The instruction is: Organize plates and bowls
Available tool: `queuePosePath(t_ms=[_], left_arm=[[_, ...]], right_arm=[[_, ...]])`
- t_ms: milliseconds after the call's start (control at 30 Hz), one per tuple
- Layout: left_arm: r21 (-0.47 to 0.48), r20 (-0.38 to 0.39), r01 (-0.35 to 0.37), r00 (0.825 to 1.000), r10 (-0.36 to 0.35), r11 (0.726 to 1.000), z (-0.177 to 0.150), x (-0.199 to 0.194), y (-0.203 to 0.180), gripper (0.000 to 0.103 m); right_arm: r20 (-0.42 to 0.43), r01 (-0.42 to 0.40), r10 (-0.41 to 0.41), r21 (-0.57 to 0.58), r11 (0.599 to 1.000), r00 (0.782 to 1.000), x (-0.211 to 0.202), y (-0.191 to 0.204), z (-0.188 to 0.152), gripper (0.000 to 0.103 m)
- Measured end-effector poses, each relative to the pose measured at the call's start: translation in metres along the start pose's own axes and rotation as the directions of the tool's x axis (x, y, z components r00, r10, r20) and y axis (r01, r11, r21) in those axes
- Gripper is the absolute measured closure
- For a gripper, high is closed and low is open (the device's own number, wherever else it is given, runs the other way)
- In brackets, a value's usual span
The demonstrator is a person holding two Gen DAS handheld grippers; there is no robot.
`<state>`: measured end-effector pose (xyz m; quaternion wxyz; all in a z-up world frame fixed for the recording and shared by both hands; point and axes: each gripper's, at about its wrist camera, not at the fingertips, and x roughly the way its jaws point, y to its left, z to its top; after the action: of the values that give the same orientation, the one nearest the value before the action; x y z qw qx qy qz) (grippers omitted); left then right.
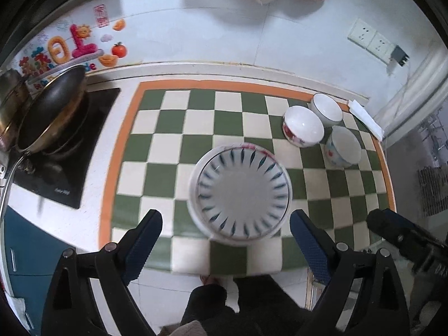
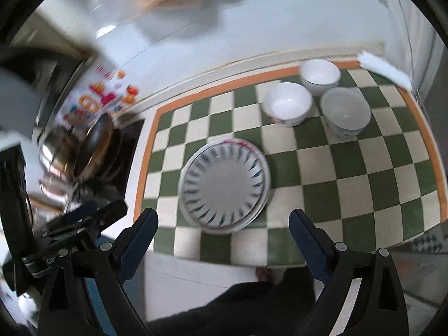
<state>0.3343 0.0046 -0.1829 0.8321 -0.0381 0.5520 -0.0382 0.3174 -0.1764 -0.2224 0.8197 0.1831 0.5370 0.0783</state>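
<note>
On the checkered mat (image 1: 156,151) of the worktop you have a stack of plates (image 1: 240,193), the top one with blue dashes around its rim, near the front edge. Both your left gripper (image 1: 226,240) and right gripper (image 2: 223,240) hang above it with jaws released wide, holding nothing. Three bowls (image 1: 303,126) stand close together at the far right corner, well apart from the plates. A pan (image 1: 53,112) sits on the stove at the left.

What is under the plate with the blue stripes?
Under the striped plate lies at least one more plate: its rim, with red marks, shows at the far edge. Its middle is covered, so how many plates are stacked cannot be told. The stack sits on the checkered mat.
</note>
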Motion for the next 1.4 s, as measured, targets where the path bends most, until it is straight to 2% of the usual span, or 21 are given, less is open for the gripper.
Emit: queuePosePath(t_ms=[167,233,367,400,467,567,667,800,900,967,1000,1133,1400], left_arm=[[-0.005,-0.046,0.008,0.999,-0.008,1.0,0.056,0.059,-0.038,0.01],[-0.005,-0.077,0.016,0.997,-0.016,1.0,0.077,0.085,-0.051,0.011],[0.002,-0.17,0.032,0.985,-0.031,0.999,0.121,0.148,-0.077,0.025],[0.007,-0.19,0.033,0.981,-0.031,0.999,0.129,0.162,-0.083,0.031],[0.019,-0.225,0.037,0.974,-0.032,0.999,0.142,0.185,-0.092,0.034],[0.034,-0.29,0.072,0.955,-0.059,0.997,0.161,0.219,-0.103,0.045],[0.071,-0.335,0.08,0.941,-0.052,0.994,0.175,0.246,-0.113,0.049],[0.134,-0.39,0.084,0.921,-0.026,0.987,0.185,0.275,-0.126,0.063],[0.192,-0.401,0.066,0.916,0.017,0.979,0.187,0.289,-0.133,0.072],[0.22,-0.416,0.063,0.909,0.035,0.973,0.186,0.298,-0.136,0.077],[0.225,-0.422,0.068,0.906,0.035,0.972,0.186,0.301,-0.137,0.078],[0.213,-0.437,0.107,0.9,-0.003,0.971,0.18,0.302,-0.137,0.084],[0.179,-0.416,0.128,0.908,-0.043,0.975,0.16,0.273,-0.125,0.084]], right_arm=[[-0.027,-0.002,0.005,0.119,0.993,1.0,0.039,-0.073,0.063,0.007],[-0.055,-0.023,0.031,0.148,0.989,0.998,0.06,-0.096,0.089,0.012],[-0.121,-0.038,0.064,0.202,0.979,0.991,0.109,-0.13,0.134,0.027],[-0.144,-0.037,0.07,0.219,0.975,0.987,0.124,-0.139,0.144,0.028],[-0.182,-0.052,0.1,0.251,0.967,0.978,0.147,-0.15,0.156,0.032],[-0.236,-0.07,0.15,0.316,0.946,0.96,0.178,-0.164,0.167,0.039],[-0.271,-0.05,0.155,0.358,0.932,0.95,0.201,-0.171,0.173,0.044],[-0.291,-0.011,0.129,0.376,0.927,0.948,0.222,-0.172,0.179,0.056],[-0.308,0.028,0.106,0.403,0.915,0.945,0.235,-0.172,0.18,0.061],[-0.307,0.044,0.09,0.404,0.914,0.947,0.239,-0.171,0.182,0.077],[-0.312,0.056,0.079,0.402,0.914,0.947,0.242,-0.171,0.182,0.082],[-0.305,0.071,0.062,0.406,0.911,0.95,0.247,-0.172,0.185,0.084],[-0.297,0.082,0.032,0.363,0.928,0.954,0.247,-0.158,0.181,0.087]])
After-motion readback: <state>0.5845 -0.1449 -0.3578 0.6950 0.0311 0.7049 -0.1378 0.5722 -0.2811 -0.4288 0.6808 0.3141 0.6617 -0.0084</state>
